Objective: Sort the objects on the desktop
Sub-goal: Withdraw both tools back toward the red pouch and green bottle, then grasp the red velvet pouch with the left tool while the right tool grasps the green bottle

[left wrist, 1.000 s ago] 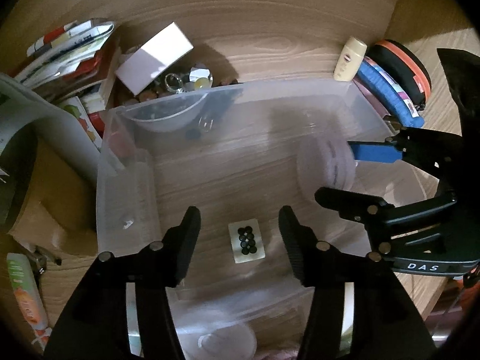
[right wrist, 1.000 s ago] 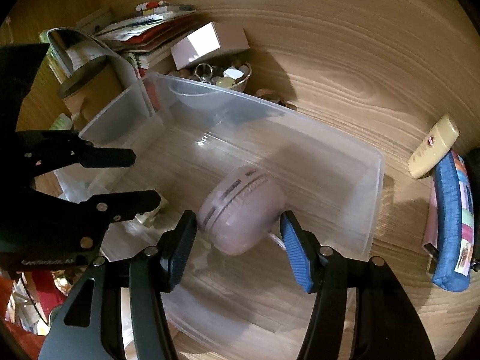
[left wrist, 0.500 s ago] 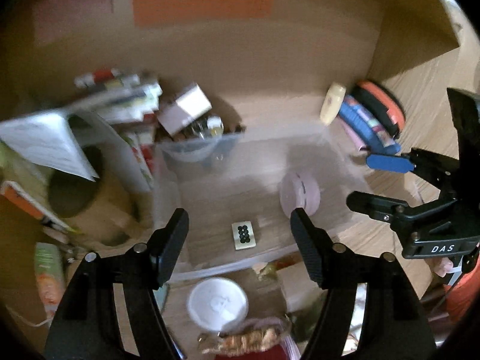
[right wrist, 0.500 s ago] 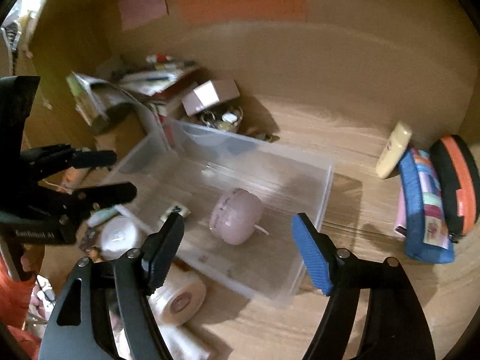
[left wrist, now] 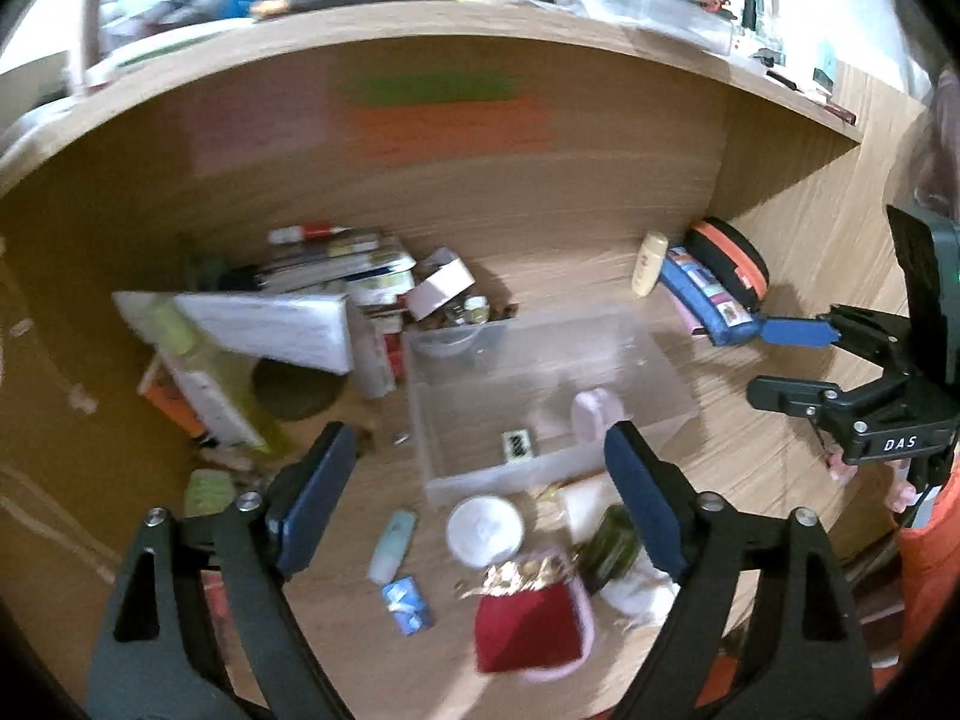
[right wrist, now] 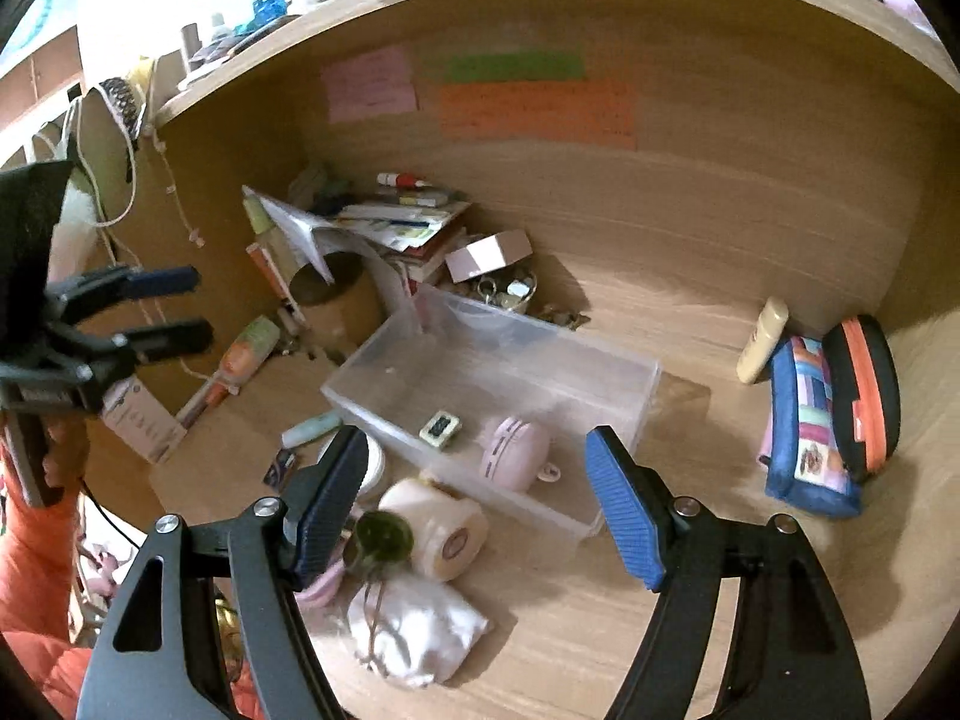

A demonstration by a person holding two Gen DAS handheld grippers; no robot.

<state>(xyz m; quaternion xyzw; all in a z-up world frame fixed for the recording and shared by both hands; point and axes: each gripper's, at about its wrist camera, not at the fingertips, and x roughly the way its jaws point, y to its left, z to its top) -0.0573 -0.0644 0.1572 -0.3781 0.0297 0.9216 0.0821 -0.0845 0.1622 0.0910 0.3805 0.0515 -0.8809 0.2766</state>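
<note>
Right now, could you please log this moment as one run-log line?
left gripper: open, empty | right gripper: open, empty | clear bin: holds pink case, small card

— Right gripper (right wrist: 477, 492)?
— Held above the table (right wrist: 690, 570), jaws spread wide, gripping nothing.
— Inside the clear bin (right wrist: 600, 360)?
— Pink round case (right wrist: 515, 451) lying beside a small card of black dots (right wrist: 440, 427), just apart.
— Near the bin's front wall?
— Tape roll (right wrist: 441, 525), dark green jar (right wrist: 384, 540), white cloth bag (right wrist: 414, 630).
— Far right?
— Blue pencil case (right wrist: 804, 420) touching a black-and-orange pouch (right wrist: 861, 387), cream bottle (right wrist: 762, 339) leaning close by.
</note>
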